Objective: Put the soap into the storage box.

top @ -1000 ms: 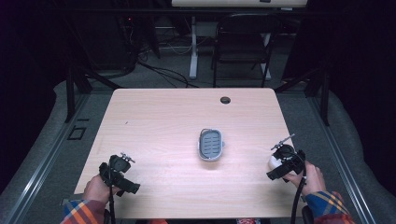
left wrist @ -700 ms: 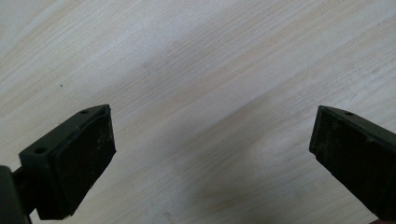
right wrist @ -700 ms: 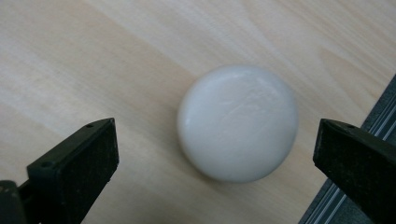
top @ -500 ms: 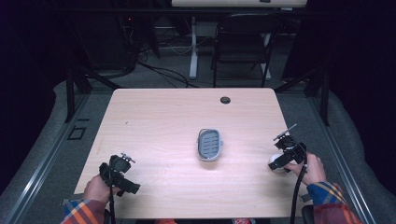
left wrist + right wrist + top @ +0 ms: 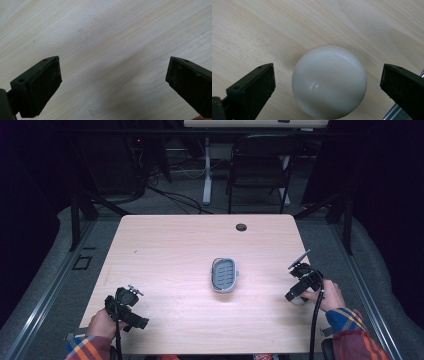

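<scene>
My right gripper (image 5: pixel 301 282) has shifted back toward the table's right edge over the past second and now hangs above a glossy white ball (image 5: pixel 329 81) resting on the light wood table (image 5: pixel 170 250). Its jaws stand wide apart, one on each side of the ball, touching nothing. I judge a grasp is being lined up. My left gripper (image 5: pixel 126 307) has stayed at the near left corner, jaws apart over bare wood. A grey slotted dish (image 5: pixel 224 274) sits mid-table, well apart from both.
</scene>
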Tool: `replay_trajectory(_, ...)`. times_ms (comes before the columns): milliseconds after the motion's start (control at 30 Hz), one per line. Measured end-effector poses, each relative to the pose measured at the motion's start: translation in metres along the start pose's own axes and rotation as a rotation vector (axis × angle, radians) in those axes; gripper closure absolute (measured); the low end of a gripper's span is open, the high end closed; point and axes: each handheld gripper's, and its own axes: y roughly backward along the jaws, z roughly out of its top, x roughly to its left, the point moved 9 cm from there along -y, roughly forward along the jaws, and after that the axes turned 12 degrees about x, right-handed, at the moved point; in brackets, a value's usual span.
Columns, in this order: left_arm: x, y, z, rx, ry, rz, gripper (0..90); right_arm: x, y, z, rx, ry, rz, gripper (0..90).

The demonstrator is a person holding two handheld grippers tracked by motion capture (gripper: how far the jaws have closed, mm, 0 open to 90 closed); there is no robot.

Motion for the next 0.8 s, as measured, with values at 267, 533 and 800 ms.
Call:
replay_trajectory(267, 0.0001, -0.0004, -0.0012, 0.0, -0.001, -0.002, 0.0, -0.0028, -0.0025, -0.0027, 0.024, -0.003, 0.003, 10.3)
replay_trajectory(533, 0.0001, -0.0006, 0.0001, 0.004, -0.003, -0.002, 0.0, -0.0061, -0.0052, -0.0056, 0.078, 0.018, -0.021, 16.2)
replay_trajectory(800, -0.0002, -0.0005, 0.0001, 0.003, -0.003, -0.002, 0.0, -0.0041, -0.0059, -0.0068, 0.096, 0.036, -0.009, 23.5)
